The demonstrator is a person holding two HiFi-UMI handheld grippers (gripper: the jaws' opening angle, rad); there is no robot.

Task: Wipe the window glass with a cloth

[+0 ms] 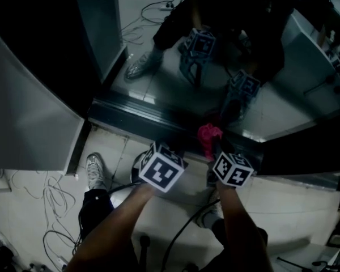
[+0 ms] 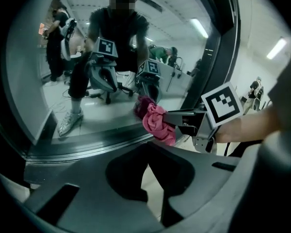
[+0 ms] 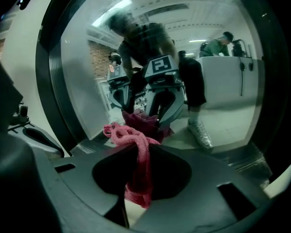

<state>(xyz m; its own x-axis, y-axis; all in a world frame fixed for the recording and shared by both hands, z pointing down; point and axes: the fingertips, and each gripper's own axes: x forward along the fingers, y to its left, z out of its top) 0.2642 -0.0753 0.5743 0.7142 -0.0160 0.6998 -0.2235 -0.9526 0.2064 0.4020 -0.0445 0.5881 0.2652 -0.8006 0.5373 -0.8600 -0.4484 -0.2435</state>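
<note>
A pink cloth [image 1: 208, 134] is bunched against the lower part of the dark window glass [image 1: 175, 89], just above the sill. My right gripper [image 1: 215, 147] is shut on it. In the right gripper view the cloth [image 3: 132, 139] hangs down between the jaws of the right gripper [image 3: 139, 148] and touches the glass [image 3: 218, 81]. My left gripper [image 1: 157, 153] is held close on the left, shut and holding nothing. From the left gripper view the jaws of the left gripper [image 2: 153, 147] meet, and the cloth [image 2: 157, 123] shows beyond them in the right gripper [image 2: 173, 117].
The glass mirrors the person and both grippers. A dark window sill [image 1: 130, 113] runs below the pane. A grey panel [image 1: 28, 118] stands at the left. Loose cables [image 1: 51, 200] and the person's shoe [image 1: 94, 171] lie on the pale floor.
</note>
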